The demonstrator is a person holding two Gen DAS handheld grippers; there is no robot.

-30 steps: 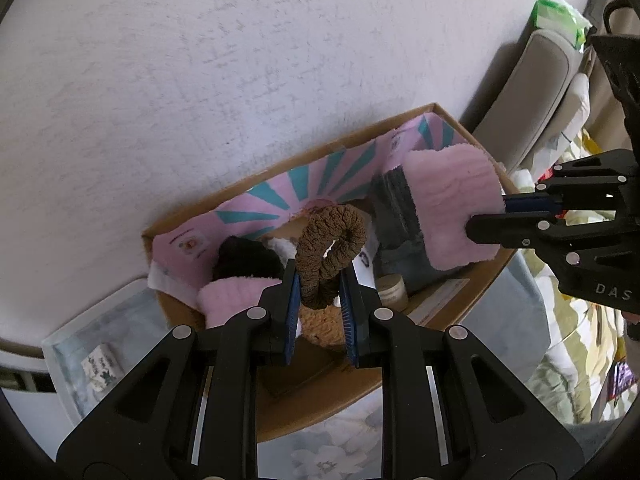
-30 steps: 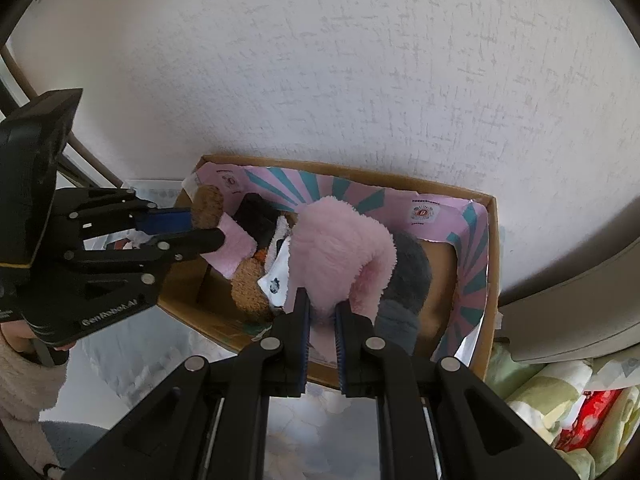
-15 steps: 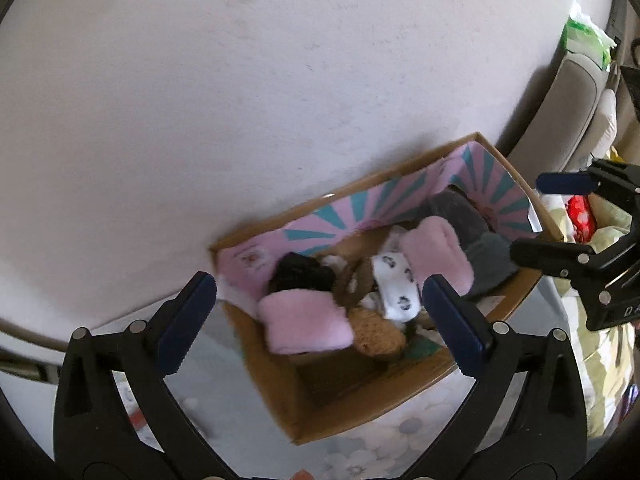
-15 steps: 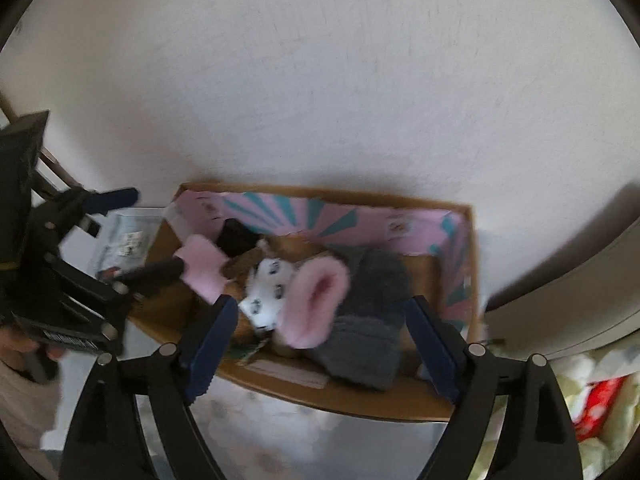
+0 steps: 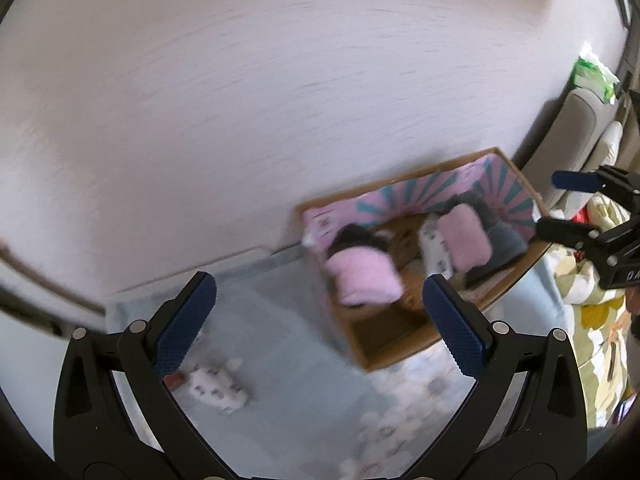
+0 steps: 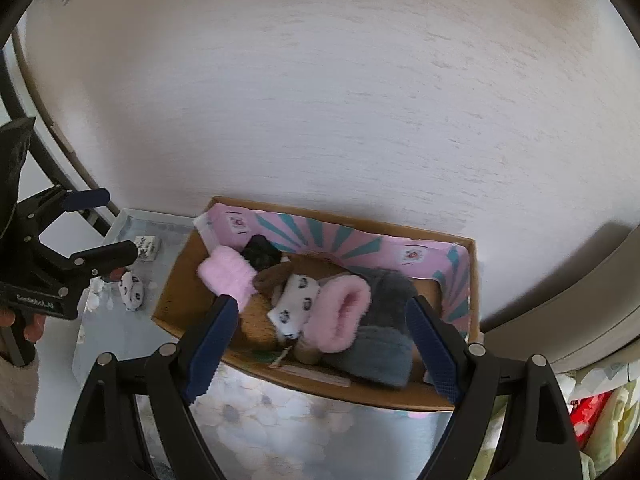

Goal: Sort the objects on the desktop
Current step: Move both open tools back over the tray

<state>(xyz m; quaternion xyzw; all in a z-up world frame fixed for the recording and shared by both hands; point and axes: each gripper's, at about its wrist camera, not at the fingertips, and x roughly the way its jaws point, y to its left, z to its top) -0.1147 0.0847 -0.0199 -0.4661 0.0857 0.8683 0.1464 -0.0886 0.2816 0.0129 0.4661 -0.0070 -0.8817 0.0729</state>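
Observation:
A cardboard box (image 6: 400,394) with a pink and teal lining stands against the wall; it also shows in the left wrist view (image 5: 394,348). Inside lie pink fluffy items (image 6: 228,278) (image 6: 340,316), a grey fluffy item (image 6: 380,348), a white patterned sock (image 6: 294,306), a brown scrunchie (image 6: 272,276) and a black item (image 6: 260,254). My left gripper (image 5: 320,316) is open and empty, to the left of the box. My right gripper (image 6: 320,348) is open and empty above the box. A white patterned sock (image 5: 218,386) lies on the floral tabletop, also in the right wrist view (image 6: 132,290).
A small white packet (image 6: 147,246) lies on the tabletop left of the box. A beige chair back (image 5: 568,140) and patterned bedding (image 5: 592,320) are to the right. The white wall is directly behind the box.
Both grippers opened and let go: the brown scrunchie and the pink and grey fluffy item now lie in the box. Both grippers drew back; the left one swung left.

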